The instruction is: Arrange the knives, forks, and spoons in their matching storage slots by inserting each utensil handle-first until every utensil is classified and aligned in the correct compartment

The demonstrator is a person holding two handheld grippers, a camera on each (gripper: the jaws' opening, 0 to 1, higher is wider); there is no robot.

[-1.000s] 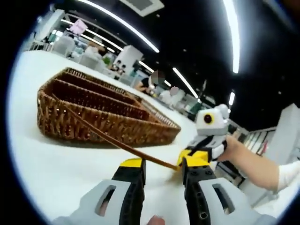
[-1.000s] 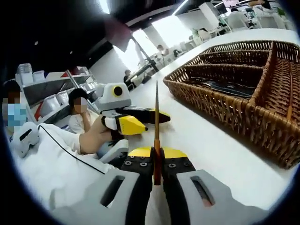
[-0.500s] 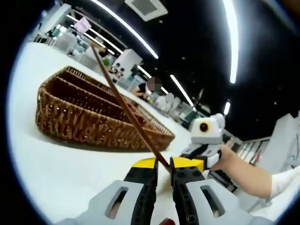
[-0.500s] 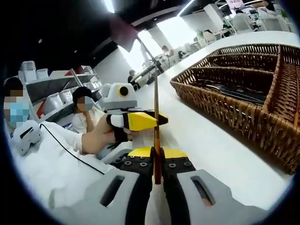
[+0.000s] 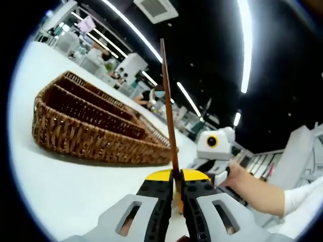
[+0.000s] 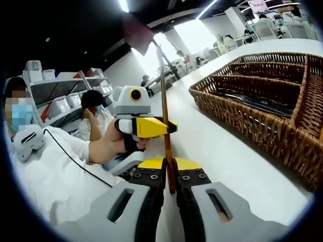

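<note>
A brown wicker basket (image 5: 96,126) divided into long compartments sits on a white counter (image 5: 60,186). In the right gripper view the basket (image 6: 262,111) lies to the right, and a dark utensil (image 6: 252,101) rests flat in one of its compartments; which kind it is cannot be told. A seated person (image 6: 93,118) is behind the counter's far edge, beside shelves of pale containers (image 6: 55,96). The room is a large hall with a dark ceiling crossed by long strip lights (image 5: 245,40), and distant desks beyond the counter.

In the left gripper view, the left tongs (image 5: 175,189) are closed on a thin brown stick-like utensil (image 5: 169,111), which rises steeply from between the jaws, its upper end above the basket's far side. The right tongs (image 5: 214,151), held by a hand (image 5: 242,179), show just to the right.

In the right gripper view, the right tongs (image 6: 169,176) are closed on a thin reddish-brown utensil (image 6: 164,121) standing straight up from the jaws. The left tongs (image 6: 146,127), with yellow jaw tips, sit just behind it, touching or nearly so. Both tongs are above the counter, apart from the basket.
</note>
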